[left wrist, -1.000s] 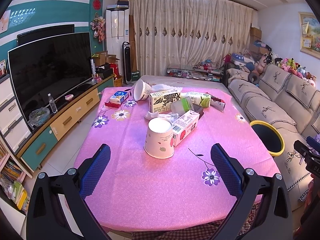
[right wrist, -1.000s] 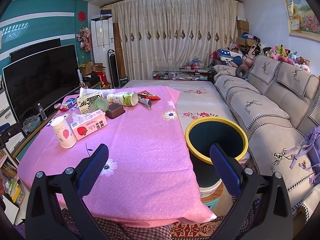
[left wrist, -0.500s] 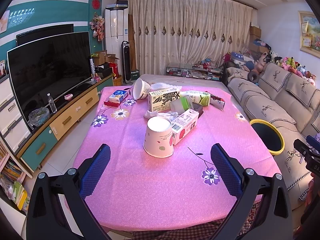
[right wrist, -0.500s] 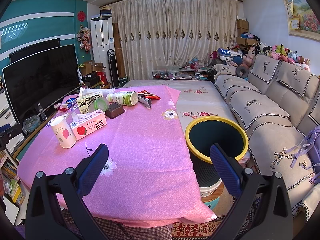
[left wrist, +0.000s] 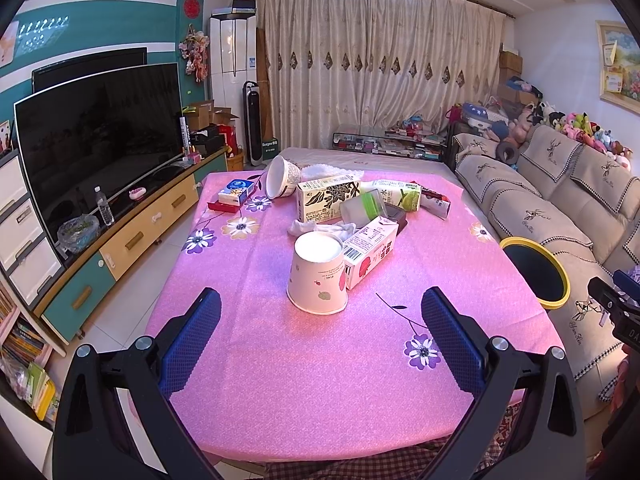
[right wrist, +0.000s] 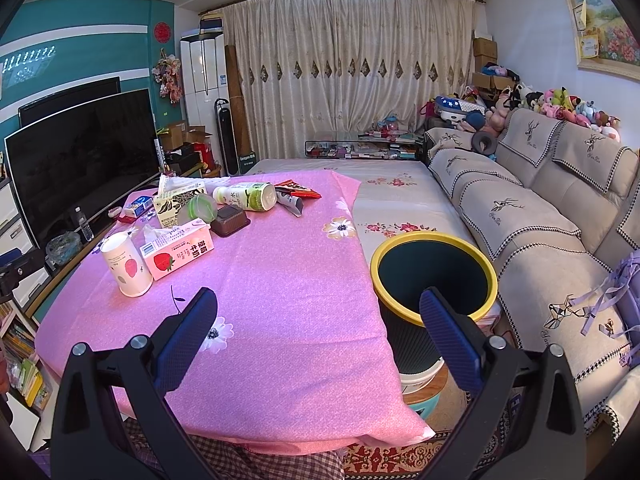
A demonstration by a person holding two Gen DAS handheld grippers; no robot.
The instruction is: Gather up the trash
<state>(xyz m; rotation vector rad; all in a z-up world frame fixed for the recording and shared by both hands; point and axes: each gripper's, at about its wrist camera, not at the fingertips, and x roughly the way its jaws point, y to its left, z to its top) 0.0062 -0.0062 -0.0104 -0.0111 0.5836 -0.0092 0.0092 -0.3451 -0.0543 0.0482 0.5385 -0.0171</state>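
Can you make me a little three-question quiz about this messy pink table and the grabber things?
1. True or false: the paper cup stands upside down on the table.
2. Which lies right beside the cup? A) the strawberry milk carton B) the green-label bottle C) the bowl
3. Fill in: the bin next to the table has a ____ rim.

Key:
1. True; its wide mouth is down.
2. A.
3. Yellow.

Extra: the left gripper and right gripper both have open jaws and hold nothing.
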